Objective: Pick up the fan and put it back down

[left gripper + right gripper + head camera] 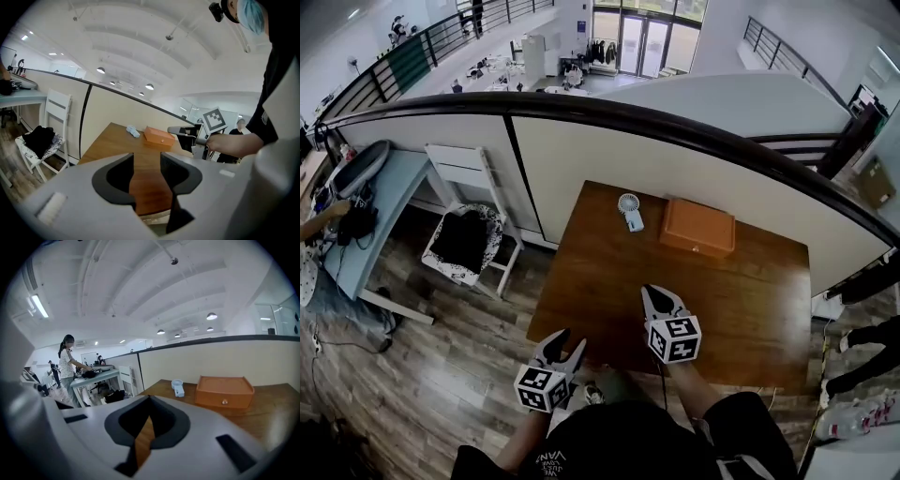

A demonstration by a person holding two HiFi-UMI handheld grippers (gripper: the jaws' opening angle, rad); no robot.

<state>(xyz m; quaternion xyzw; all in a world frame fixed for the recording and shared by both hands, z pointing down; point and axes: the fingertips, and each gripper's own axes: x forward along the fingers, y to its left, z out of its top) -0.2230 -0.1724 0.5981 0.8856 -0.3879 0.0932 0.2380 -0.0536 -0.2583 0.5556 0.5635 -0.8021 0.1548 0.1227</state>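
Fan (pixel 629 211) lies on the far part of the table (pixel 750 300) in the head view, just beside an orange box (pixel 698 227) and well apart from both grippers. The left gripper (pixel 567 345) hangs off the near edge of the table, and the right gripper (pixel 663 300) is over its near part, pointing toward the fan. The task looks not yet begun: the fan is untouched. As I judge it, the risk lies in the right gripper: if it arrives closed, it will shove the fan along the wood or into the box instead of taking it. With the box so close, a spread finger could also strike the box.

In the left gripper view the fingers (pixel 115 180) stand spread with only bare table showing through the gap; they hold and touch nothing. The fan and box sit far ahead.

In the right gripper view the fingers (pixel 122 425) are pressed together at the tips, empty, with nothing pinched. The fan lies ahead, left of the box.
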